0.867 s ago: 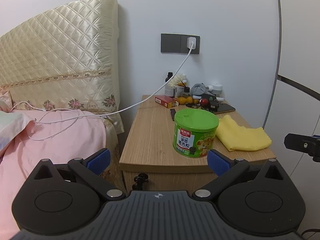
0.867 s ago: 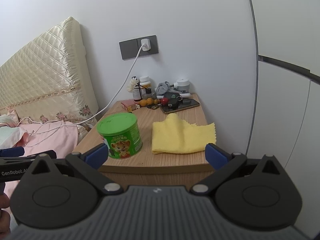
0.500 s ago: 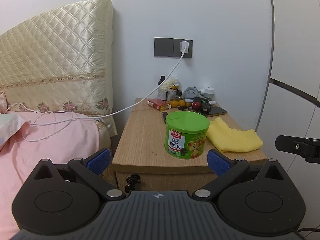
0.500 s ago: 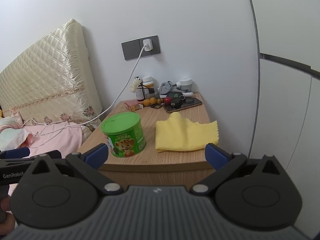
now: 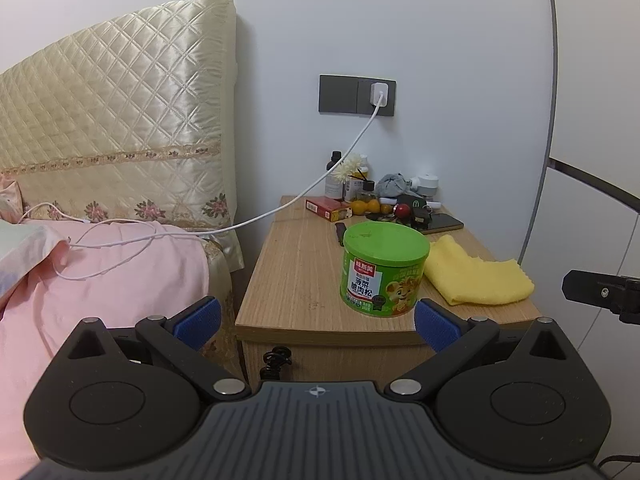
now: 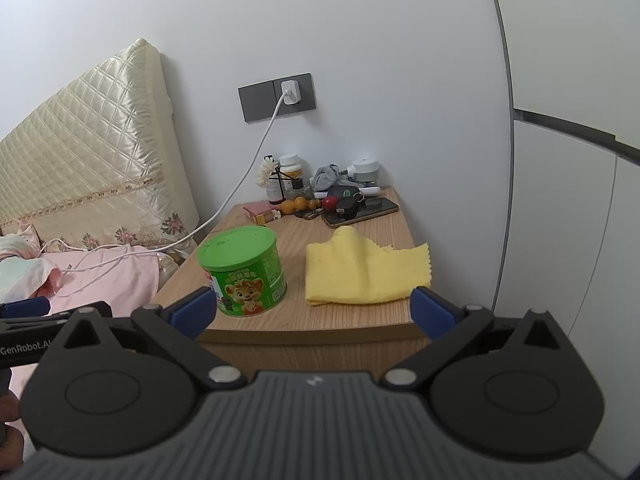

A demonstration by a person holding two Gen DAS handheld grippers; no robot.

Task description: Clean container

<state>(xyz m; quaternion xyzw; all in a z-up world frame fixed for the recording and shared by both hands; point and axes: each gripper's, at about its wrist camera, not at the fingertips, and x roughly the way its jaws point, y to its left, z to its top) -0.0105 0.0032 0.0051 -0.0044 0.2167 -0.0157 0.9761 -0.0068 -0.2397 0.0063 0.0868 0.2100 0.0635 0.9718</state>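
Bedside table (image 5: 288, 280), wood-grain top: green lidded snack can (image 5: 383, 270) upright near the front edge, lid on; yellow cloth (image 5: 476, 276) folded just beside it on its right. Rear of the top: phone (image 6: 362, 212), bottles, small clutter. White charging cable (image 5: 280, 216) runs from the wall socket to the pink bedding. My left gripper (image 5: 318, 318) and right gripper (image 6: 312, 310): fingers spread wide, nothing between them, both short of the table.
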